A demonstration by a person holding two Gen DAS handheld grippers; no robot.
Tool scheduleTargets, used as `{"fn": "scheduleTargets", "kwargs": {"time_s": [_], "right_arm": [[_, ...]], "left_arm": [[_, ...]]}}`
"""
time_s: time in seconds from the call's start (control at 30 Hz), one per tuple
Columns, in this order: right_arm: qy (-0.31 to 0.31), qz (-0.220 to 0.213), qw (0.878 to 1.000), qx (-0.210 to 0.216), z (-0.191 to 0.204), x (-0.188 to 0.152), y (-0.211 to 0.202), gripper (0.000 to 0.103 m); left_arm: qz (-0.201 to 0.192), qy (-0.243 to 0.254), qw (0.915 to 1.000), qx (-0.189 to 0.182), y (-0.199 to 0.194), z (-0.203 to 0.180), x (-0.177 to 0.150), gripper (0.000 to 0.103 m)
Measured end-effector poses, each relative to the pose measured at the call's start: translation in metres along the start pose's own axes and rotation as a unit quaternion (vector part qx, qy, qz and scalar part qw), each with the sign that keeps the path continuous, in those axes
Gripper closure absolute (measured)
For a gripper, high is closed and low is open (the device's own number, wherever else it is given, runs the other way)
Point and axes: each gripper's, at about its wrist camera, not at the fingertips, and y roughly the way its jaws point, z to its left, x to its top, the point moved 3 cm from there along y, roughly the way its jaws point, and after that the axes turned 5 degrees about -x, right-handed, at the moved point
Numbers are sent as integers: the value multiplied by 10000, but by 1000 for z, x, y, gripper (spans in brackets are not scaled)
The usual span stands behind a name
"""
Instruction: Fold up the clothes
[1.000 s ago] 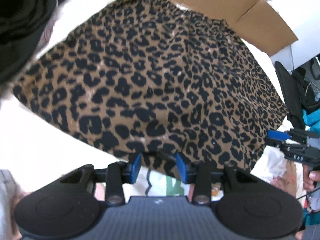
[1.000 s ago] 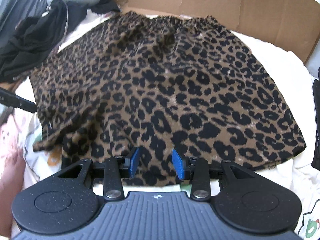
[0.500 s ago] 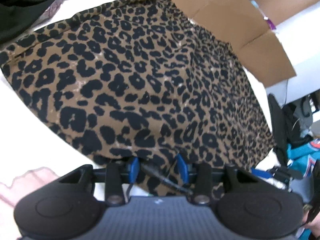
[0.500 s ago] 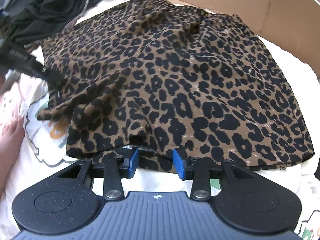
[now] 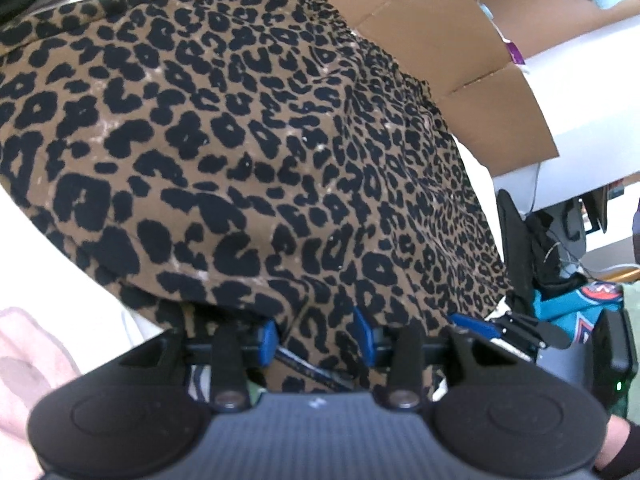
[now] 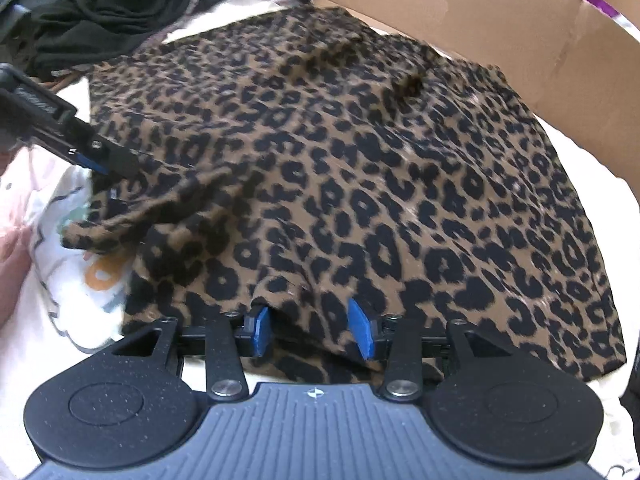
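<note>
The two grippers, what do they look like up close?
Both match: the left gripper and right gripper have matte black bodies with two round housings, a ribbed grey centre panel bearing a small white mark, silver pivot screws, black linkage arms and blue pads on the jaws. A black cuff shows at one wrist.

A white sheet [image 6: 580,168] with faint coloured prints [image 6: 96,276] covers the work surface, showing along the lower left and right edges of both views. Brown cardboard flaps [image 6: 460,4] stand across the top of the right wrist view and the upper right of the left wrist view. A heap of dark clothes [image 6: 100,12] fills the upper left. At the right edge of the left wrist view sit a white panel [image 5: 592,92], a teal garment [image 5: 576,312] and loose cables [image 5: 560,248]. The light is bright and even.
</note>
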Motion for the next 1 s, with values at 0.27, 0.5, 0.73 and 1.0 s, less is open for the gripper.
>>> {"fn": "scheduleTargets", "kwargs": {"time_s": [0.27, 0.5, 0.73, 1.0], "right_arm": [[-398, -358, 9985, -57, 15, 7, -9, 54], [-858, -646, 9942, -33, 22, 5, -13, 72], [-1506, -637, 9865, 112, 33, -6, -18, 103], [-1693, -440, 9845, 124, 28, -12, -16, 103]], "left_arm": [[147, -381, 9989, -225, 11, 12, -2, 83], [348, -432, 9984, -127, 15, 11, -4, 102], [445, -379, 9983, -25, 8, 10, -9, 102], [545, -274, 9981, 99, 13, 8, -11, 102]]}}
